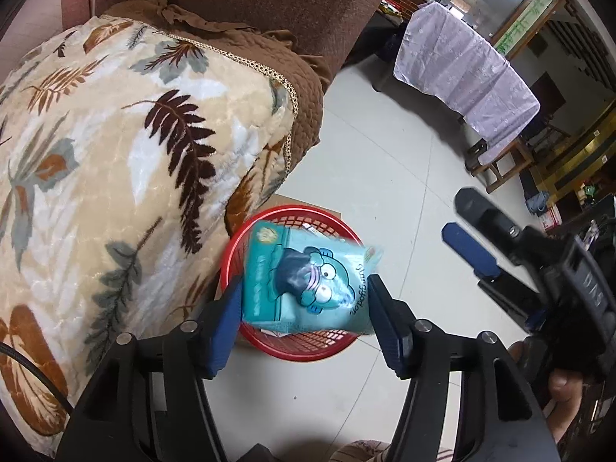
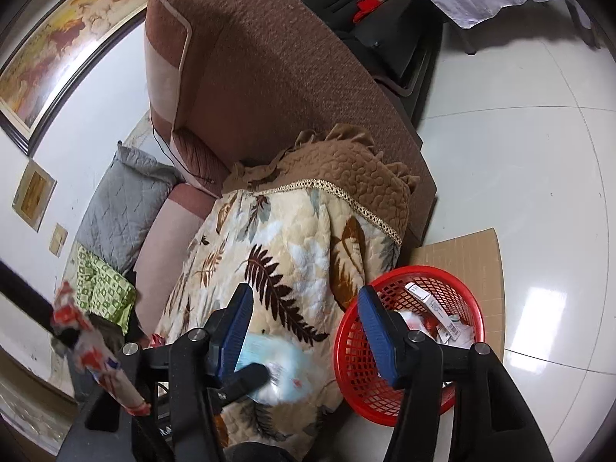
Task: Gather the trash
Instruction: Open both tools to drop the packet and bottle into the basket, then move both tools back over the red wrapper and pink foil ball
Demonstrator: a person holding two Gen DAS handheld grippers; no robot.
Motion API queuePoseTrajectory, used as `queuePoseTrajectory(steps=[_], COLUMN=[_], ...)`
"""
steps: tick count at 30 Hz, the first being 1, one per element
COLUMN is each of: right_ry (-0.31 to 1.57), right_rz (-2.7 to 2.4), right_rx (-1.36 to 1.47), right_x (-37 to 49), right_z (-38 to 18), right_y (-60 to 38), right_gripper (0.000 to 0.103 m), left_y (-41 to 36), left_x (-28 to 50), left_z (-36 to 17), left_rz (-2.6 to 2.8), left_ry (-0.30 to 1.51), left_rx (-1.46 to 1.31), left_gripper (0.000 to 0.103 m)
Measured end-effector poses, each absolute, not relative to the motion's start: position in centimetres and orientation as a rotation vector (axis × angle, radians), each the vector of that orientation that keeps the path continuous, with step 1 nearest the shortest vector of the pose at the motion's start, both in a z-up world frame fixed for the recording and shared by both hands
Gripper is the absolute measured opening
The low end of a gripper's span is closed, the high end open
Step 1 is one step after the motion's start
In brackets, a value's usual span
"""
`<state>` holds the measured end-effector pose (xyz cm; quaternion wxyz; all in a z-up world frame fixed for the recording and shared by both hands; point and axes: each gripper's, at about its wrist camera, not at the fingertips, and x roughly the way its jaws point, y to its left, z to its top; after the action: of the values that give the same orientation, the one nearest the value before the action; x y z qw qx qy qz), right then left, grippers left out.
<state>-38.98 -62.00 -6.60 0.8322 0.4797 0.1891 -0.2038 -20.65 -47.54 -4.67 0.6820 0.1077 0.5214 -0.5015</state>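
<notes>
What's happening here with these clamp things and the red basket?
A person is tidying up trash with a pair of hand-held tongs. The left tongs hold a teal snack packet over a red basket on the floor beside a blanket-covered sofa. The basket already holds some wrappers and a small box. The right tongs hang open and empty above the blanket.

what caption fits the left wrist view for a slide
Left gripper holds a teal snack packet over the red mesh basket beside the leaf-print blanket.
</notes>
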Motion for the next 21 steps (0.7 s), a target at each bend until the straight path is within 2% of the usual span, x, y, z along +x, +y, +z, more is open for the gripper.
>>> queuePoseTrajectory(steps=[5,12,21], right_ry=[0.375,0.310,0.255], right_rz=[-0.439,-0.432,-0.276], right_rx=[1.008,0.919,0.793], right_x=[-39.7,-39.8,-35.9], right_z=[-5.1,0.1,6.3], right_y=[-61.5,-58.7,-52.4], right_gripper=[0.064,0.074,0.079], left_y=[-46.6,-42.9,-28.6], left_x=[-21.1,-20.8,-15.3], left_z=[-3.3,1.0,7.2], left_rz=[-1.143,-1.158,-1.031], left_ry=[1.125,1.032,0.932], left_rx=[0.239,0.193,-0.057], left_gripper=[0.072,0.073,0.074])
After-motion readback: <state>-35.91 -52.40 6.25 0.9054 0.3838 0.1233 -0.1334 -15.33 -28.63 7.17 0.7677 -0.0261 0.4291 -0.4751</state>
